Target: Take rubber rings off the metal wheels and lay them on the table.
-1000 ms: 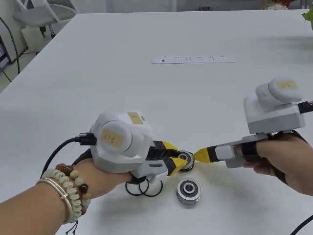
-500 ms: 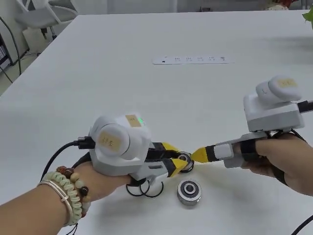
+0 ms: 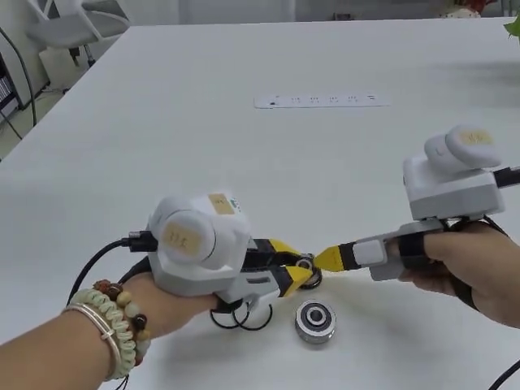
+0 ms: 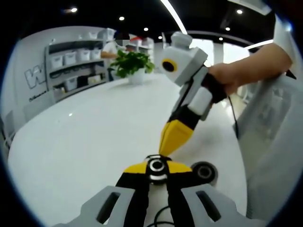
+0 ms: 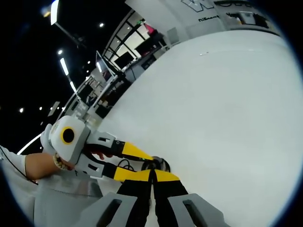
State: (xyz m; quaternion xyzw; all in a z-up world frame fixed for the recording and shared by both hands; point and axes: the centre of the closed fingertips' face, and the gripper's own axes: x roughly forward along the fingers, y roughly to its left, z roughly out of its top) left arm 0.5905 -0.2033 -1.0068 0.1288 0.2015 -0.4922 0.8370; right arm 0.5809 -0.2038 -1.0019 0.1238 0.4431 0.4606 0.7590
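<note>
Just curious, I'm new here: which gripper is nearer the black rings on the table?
Left. The left gripper sits just over the rings; the right gripper is farther, past the held wheel.

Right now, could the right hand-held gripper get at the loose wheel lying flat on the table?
Probably yes. The loose wheel lies on the bare table close to the right hand-held gripper, with nothing over it. Its jaws are shut, so they would have to open first.

Bright, even indoor light; the head view is sharp.
Glare comes off the ceiling strip lights (image 4: 173, 16); soft shadows sit under things on the white table (image 3: 203, 146); both gripper views bend strongly at their edges.
</note>
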